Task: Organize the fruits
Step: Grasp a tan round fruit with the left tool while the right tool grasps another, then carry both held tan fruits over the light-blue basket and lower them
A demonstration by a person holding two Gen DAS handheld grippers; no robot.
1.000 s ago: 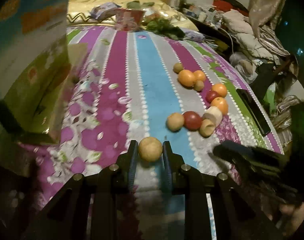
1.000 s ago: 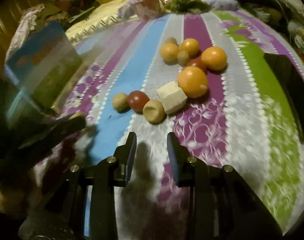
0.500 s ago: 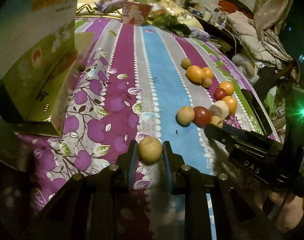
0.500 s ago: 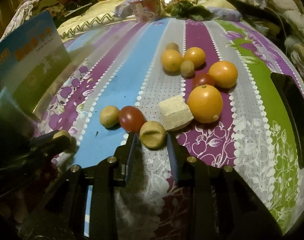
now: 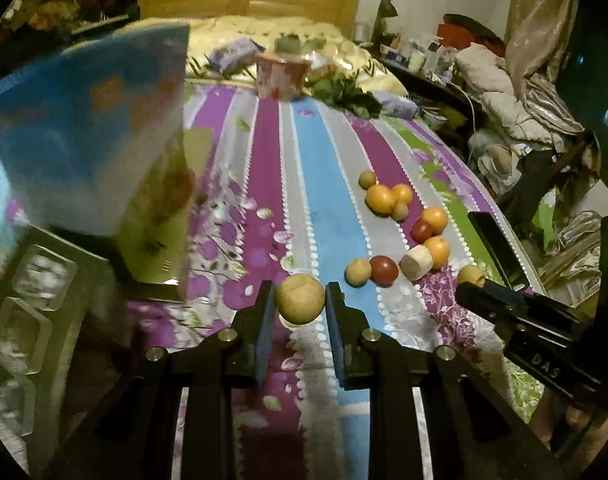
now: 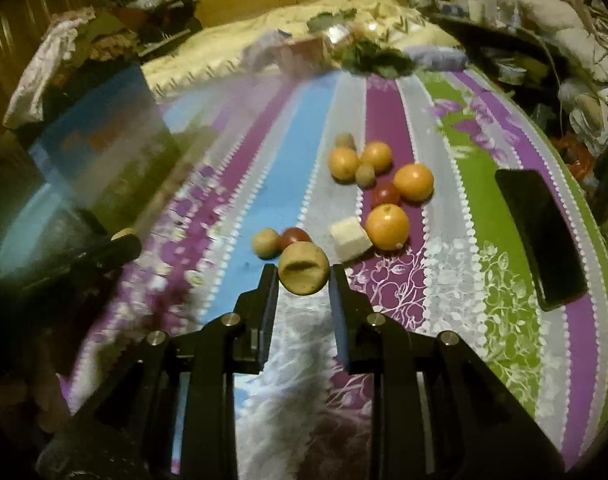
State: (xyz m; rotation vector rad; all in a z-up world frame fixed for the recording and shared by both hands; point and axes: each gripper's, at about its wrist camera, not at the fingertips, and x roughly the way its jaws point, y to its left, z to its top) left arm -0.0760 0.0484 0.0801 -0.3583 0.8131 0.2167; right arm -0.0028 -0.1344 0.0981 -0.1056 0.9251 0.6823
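Two tan round fruits are in hand: the left gripper (image 5: 300, 304) pinches a tan fruit (image 5: 300, 298), and the right gripper (image 6: 303, 280) pinches a dented tan fruit (image 6: 303, 267), both above the striped bedspread (image 6: 387, 120). The remaining fruit pile (image 6: 383, 196) lies just left of the black phone (image 6: 539, 236). Carry each steadily toward the clear compartment tray (image 5: 28, 312), far left of the phone, keeping grips firm. A second ago the right gripper was empty and spread; both hands have since lifted.
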